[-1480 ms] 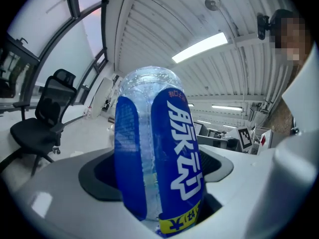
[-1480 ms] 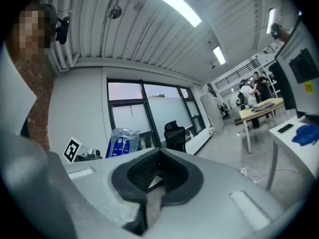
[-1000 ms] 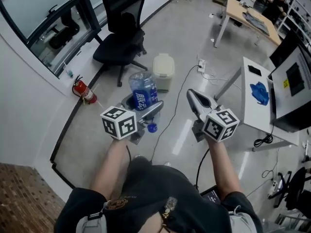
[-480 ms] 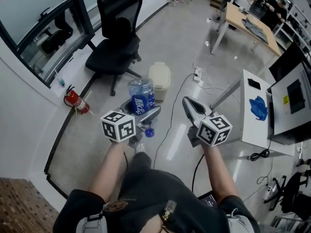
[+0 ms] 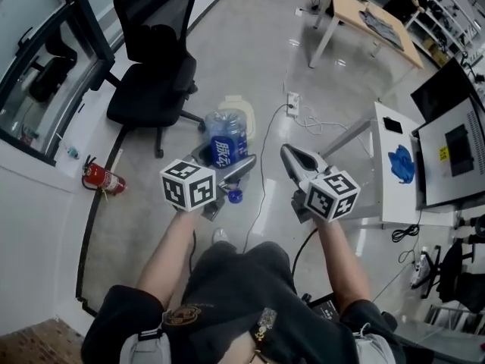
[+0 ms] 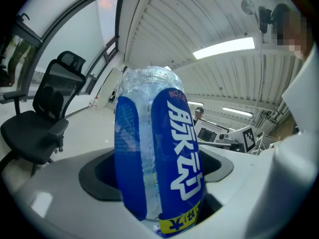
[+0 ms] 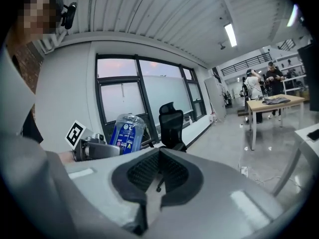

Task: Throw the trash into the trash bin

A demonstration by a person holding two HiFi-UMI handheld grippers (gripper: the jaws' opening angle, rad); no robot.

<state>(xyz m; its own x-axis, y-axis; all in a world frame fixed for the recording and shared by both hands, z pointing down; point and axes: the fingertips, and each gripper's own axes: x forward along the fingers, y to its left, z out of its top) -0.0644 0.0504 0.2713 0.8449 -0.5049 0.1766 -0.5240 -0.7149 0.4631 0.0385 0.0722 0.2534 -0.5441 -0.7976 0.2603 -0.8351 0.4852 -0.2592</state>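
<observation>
Ceiling strip lights [image 6: 227, 48] are casting bright, even light, and the glossy floor [image 5: 250, 74] is throwing back pale streaks of glare. Both gripper views are bowing hard toward dark, round edges. The bottle [image 6: 154, 153] is looming close yet showing sharp. Only soft shadow is pooling under the far chair [image 5: 148, 97].

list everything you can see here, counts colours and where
bottle: 1, clear with blue label, in the left claw
trash bin: 1, cream, on the floor, partly hidden behind the bottle
office chair: 1, black, floor at upper left
fire extinguisher: 1, red, floor by the left wall
desk: 1, wood top, far upper right
table: 1, white, right side
cloth: 1, blue, on the table
left claw: 1, grey, shut on bottle
right claw: 1, grey, shut, empty
</observation>
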